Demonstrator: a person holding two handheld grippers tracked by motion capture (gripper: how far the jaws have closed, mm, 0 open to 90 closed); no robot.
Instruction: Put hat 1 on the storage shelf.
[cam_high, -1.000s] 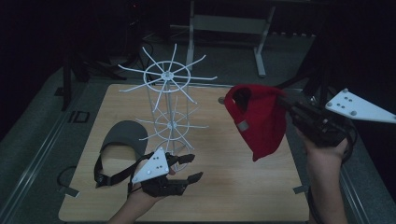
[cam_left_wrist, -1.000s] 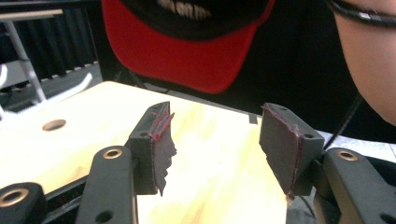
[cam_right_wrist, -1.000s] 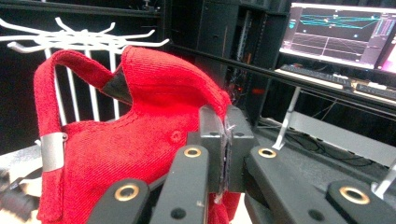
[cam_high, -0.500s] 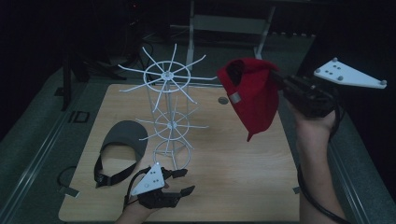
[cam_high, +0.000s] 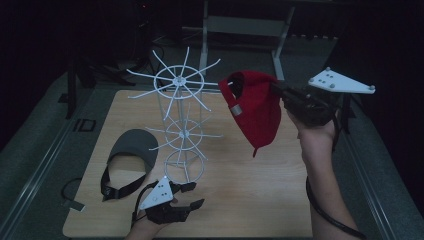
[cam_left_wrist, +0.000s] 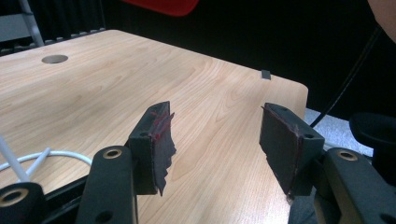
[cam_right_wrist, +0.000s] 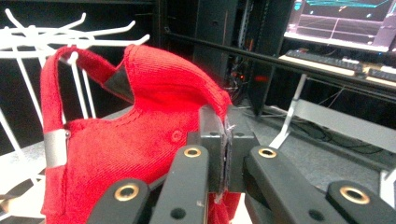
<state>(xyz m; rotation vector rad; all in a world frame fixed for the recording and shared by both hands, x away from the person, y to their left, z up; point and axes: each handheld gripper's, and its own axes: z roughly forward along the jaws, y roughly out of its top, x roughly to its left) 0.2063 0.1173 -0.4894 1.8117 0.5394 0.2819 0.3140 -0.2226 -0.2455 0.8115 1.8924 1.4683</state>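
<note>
Pinching the red cap (cam_high: 256, 112) by its crown with my right gripper (cam_right_wrist: 225, 154), aloft beside the white rack (cam_high: 182, 117), it hangs soft, light (floppy); my left gripper (cam_left_wrist: 215, 140) idles half-open, empty

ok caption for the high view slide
Right claw lifts a red cap beside the white wire rack; left claw open above the table.

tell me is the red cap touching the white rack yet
Cannot tell. In the high view the cap hangs beside the rack with a gap, but in the right gripper view its strap overlaps a prong.
</note>
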